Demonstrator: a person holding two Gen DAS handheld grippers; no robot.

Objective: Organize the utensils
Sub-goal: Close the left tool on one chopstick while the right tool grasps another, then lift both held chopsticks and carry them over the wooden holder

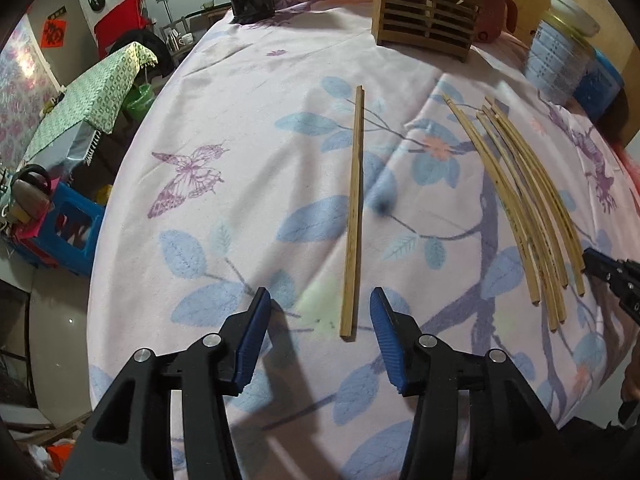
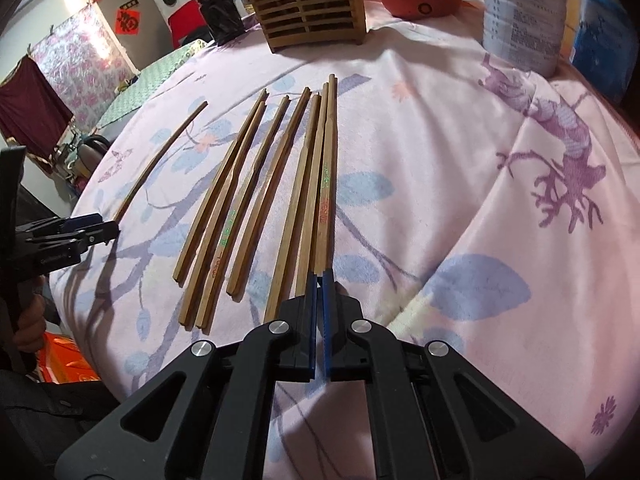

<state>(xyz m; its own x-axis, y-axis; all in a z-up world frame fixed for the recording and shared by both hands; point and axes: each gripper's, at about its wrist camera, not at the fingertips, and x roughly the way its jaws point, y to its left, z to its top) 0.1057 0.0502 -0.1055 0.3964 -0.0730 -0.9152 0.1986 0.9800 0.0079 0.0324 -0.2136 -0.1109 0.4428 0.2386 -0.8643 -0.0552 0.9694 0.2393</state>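
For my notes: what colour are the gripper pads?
Blue pads, clearest in the left wrist view.

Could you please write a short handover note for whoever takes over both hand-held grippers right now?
Left hand-held gripper: open, jaws either side of the near end of the lone chopstick, not pressing it.
Right hand-held gripper: shut at the near end of the rightmost chopstick; whether it pinches it is unclear.
Things: the chopstick bundle lies side by side on the floral tablecloth; the wooden slatted holder stands at the far edge.
Done: chopsticks roughly lined up; one stick shows in the holder.
Left: every chopstick on the cloth.
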